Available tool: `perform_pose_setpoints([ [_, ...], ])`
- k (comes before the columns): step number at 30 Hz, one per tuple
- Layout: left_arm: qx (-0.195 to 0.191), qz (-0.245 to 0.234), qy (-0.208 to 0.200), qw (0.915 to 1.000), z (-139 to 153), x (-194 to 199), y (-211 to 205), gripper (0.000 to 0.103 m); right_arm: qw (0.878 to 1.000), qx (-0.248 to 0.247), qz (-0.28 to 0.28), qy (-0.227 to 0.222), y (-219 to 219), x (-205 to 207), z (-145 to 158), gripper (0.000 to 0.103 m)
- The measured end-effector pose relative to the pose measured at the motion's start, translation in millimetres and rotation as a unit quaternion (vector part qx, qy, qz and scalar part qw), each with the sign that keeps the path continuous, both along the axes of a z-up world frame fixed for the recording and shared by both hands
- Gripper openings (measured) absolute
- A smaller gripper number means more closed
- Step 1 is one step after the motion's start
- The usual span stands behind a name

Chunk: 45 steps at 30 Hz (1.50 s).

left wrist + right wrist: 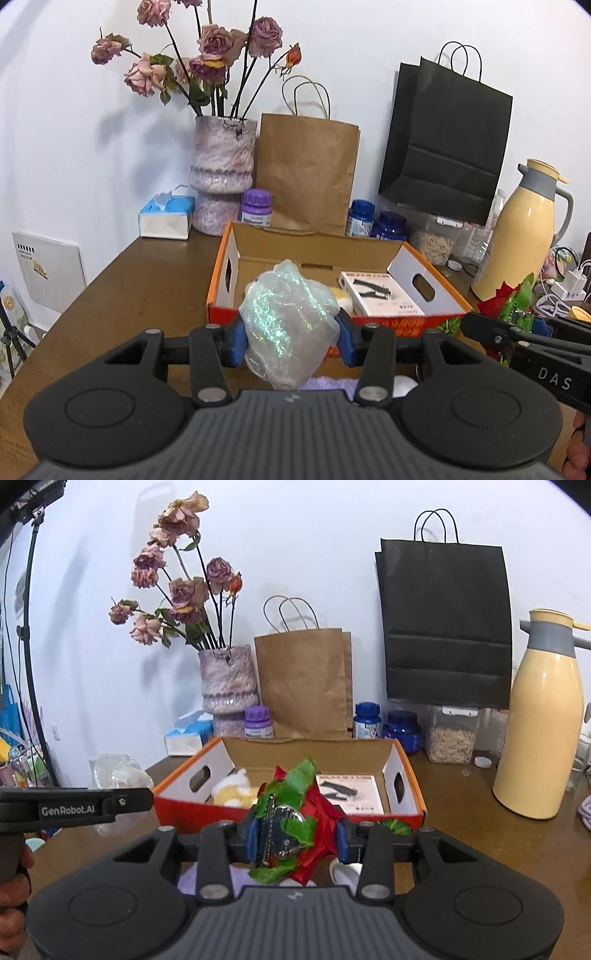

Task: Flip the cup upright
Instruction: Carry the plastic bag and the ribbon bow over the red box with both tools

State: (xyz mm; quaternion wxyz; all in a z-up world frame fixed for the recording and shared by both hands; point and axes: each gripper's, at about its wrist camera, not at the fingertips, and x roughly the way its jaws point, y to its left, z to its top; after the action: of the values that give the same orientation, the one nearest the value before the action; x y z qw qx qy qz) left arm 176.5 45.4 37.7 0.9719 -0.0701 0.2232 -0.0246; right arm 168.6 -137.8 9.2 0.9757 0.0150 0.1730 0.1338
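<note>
My left gripper (290, 339) is shut on an iridescent, crinkled clear cup (288, 321) and holds it in the air in front of the orange box; its rim and base cannot be told apart. In the right wrist view the same cup (116, 775) shows at the left, above the left gripper (136, 801). My right gripper (295, 836) is shut on a red and green leafy ornament with a metal clip (291, 812). In the left wrist view the right gripper (480, 326) reaches in from the right with the ornament (506, 299) beside it.
An open orange cardboard box (402, 760) holds a white carton and a yellow plush. Behind it stand a vase of dried roses (221, 166), a brown bag (306, 173), a black bag (447, 147), pill bottles and a tissue box (166, 218). A yellow thermos (539, 731) stands at the right. A purple cloth (328, 384) lies below.
</note>
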Motion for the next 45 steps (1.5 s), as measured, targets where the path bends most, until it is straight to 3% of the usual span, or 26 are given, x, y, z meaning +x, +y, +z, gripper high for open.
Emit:
perform_pose_setpoints([
  [16,-0.005,-0.001,-0.026,0.9997,24,39,-13,0.047,1.000,0.010,0.004,-0.006,9,44,22,0.038],
  [29,-0.011,0.004,-0.027,0.9996,27,100,-17,0.047,1.000,-0.005,-0.001,-0.001,16,108,30,0.038],
  [37,-0.018,0.007,-0.018,0.9997,16,141,-19,0.047,1.000,-0.025,-0.009,0.015,19,156,24,0.038],
  [45,-0.003,0.011,0.002,0.9999,-1,166,-18,0.047,0.999,-0.022,-0.016,0.025,12,184,-1,0.038],
])
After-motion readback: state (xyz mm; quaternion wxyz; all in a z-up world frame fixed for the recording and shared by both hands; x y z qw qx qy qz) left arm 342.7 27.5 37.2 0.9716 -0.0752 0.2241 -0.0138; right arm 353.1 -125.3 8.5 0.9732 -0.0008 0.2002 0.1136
